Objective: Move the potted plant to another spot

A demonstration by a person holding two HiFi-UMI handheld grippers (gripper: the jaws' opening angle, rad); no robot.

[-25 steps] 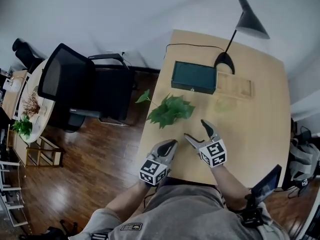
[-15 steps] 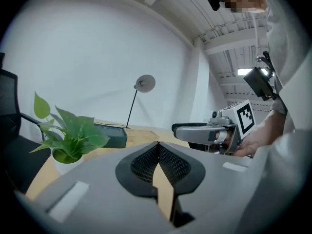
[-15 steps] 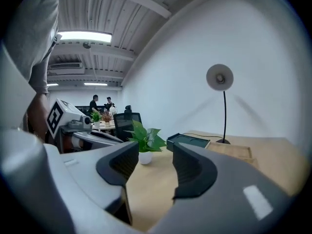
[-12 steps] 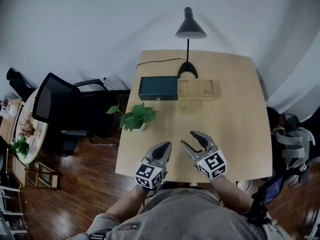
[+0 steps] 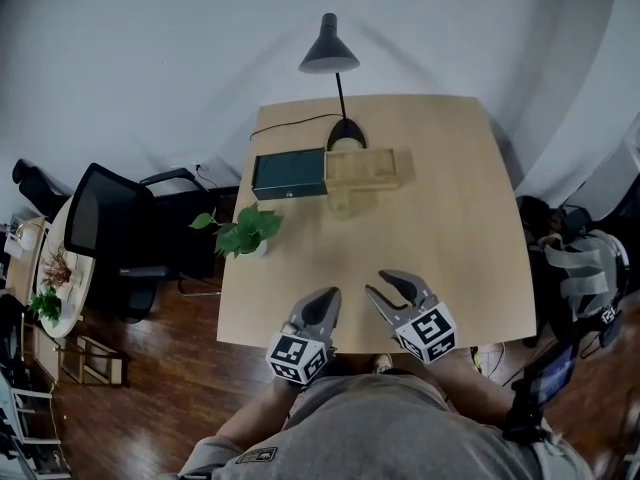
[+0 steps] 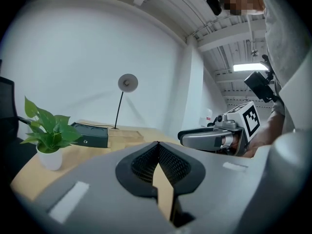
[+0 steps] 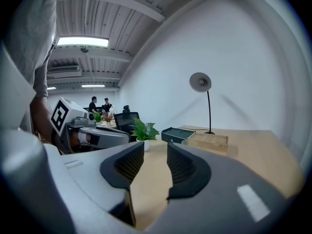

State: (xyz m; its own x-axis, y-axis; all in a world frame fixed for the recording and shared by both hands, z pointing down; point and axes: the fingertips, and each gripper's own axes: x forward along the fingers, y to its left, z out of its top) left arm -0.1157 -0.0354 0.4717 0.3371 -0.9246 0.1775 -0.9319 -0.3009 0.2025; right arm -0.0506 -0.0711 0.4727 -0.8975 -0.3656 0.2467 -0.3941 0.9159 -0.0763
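The potted plant (image 5: 240, 234), green leaves in a small white pot, stands alone near the wooden table's (image 5: 450, 228) left edge. It also shows at the left of the left gripper view (image 6: 48, 133) and in the middle distance of the right gripper view (image 7: 144, 129). Both grippers hover over the table's near edge, well short of the plant. My left gripper (image 5: 324, 302) has its jaws together, holding nothing. My right gripper (image 5: 389, 286) still shows a gap between its jaws; they are closing with nothing between them.
At the table's far side stand a black desk lamp (image 5: 330, 53), a dark green box (image 5: 289, 174) and a low wooden tray (image 5: 365, 168). A black office chair (image 5: 110, 223) sits left of the table, and a backpack (image 5: 580, 268) lies on the floor at right.
Both grippers have drawn back from the plant toward the table's near edge and risen. The right jaws have narrowed. The plant stays put on the table.
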